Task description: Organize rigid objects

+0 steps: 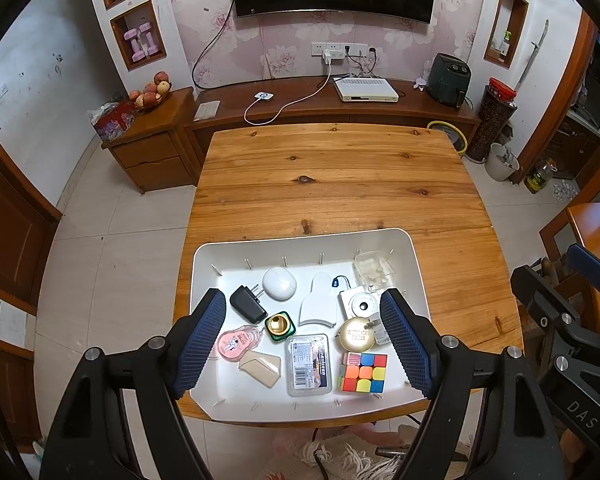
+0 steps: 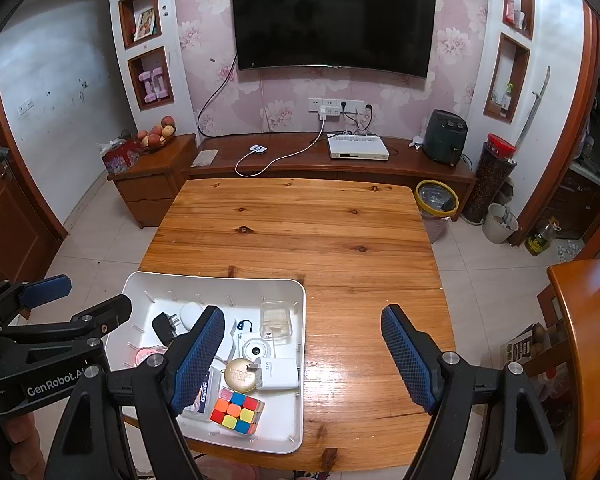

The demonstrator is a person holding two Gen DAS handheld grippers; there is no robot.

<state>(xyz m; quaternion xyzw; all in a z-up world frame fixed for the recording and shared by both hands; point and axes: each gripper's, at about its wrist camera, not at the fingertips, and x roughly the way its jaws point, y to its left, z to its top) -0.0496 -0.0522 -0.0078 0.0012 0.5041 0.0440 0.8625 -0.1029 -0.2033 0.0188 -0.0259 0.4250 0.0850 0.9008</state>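
A white tray (image 1: 414,264) sits at the near edge of the wooden table (image 1: 340,176). It holds a Rubik's cube (image 1: 364,372), a clear labelled box (image 1: 309,364), a gold round tin (image 1: 355,335), a green and gold bottle (image 1: 280,326), a black plug (image 1: 247,304), a white oval case (image 1: 279,283) and a pink item (image 1: 238,342). My left gripper (image 1: 302,344) hangs open above the tray, holding nothing. My right gripper (image 2: 302,354) is open and empty over the tray's right edge (image 2: 302,360); the cube (image 2: 236,410) lies below it.
A TV cabinet (image 2: 300,160) and a drawer unit with fruit (image 2: 152,164) stand behind the table. A yellow-rimmed bin (image 2: 436,200) is at the table's far right corner. Another wooden table (image 2: 588,340) is at the right.
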